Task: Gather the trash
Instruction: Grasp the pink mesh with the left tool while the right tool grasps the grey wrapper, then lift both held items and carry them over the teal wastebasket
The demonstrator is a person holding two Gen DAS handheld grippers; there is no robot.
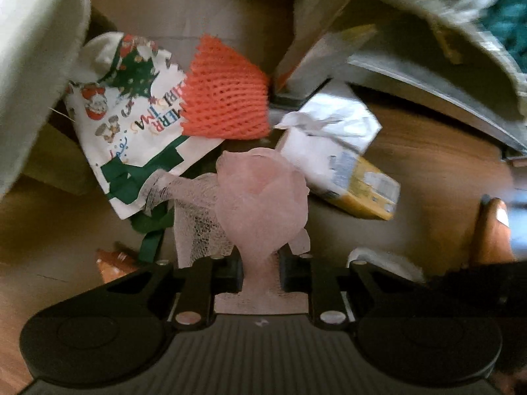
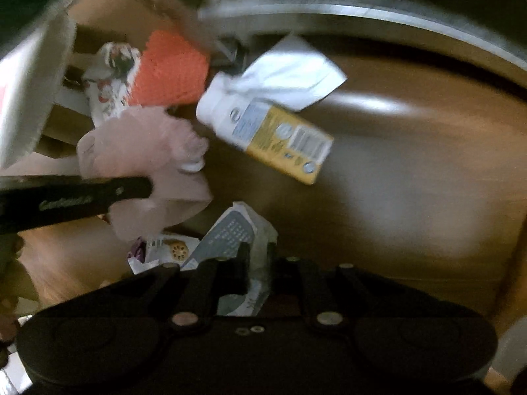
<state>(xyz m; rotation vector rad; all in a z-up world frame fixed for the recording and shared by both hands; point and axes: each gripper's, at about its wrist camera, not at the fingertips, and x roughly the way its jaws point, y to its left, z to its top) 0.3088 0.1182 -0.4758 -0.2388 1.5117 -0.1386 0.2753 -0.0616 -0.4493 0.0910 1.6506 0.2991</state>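
Already, pink foam [image 1: 263, 194] is clamped by the left gripper [image 1: 262, 275], a wrapper [image 2: 243, 230] by the right gripper [image 2: 258, 270]; orange net [image 1: 227, 98], bottle [image 2: 263, 131] beside it are left.

The right tool [image 2: 257, 263] is pinching a crumpled wrapper [image 2: 237, 230]; a carton [image 2: 270, 131] is lying beyond on the floor [image 2: 411, 164].

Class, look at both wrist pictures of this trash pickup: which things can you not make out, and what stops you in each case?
- Right wrist view: print on the wrapper in the right claw, blurred and partly behind the fingers.
- Right wrist view: label text on the yellow and white bottle, blurred.
- Left wrist view: lower end of the pink foam net in the left claw, hidden behind the claw body.
- Left wrist view: the teal thing top right, cut off and blurred.
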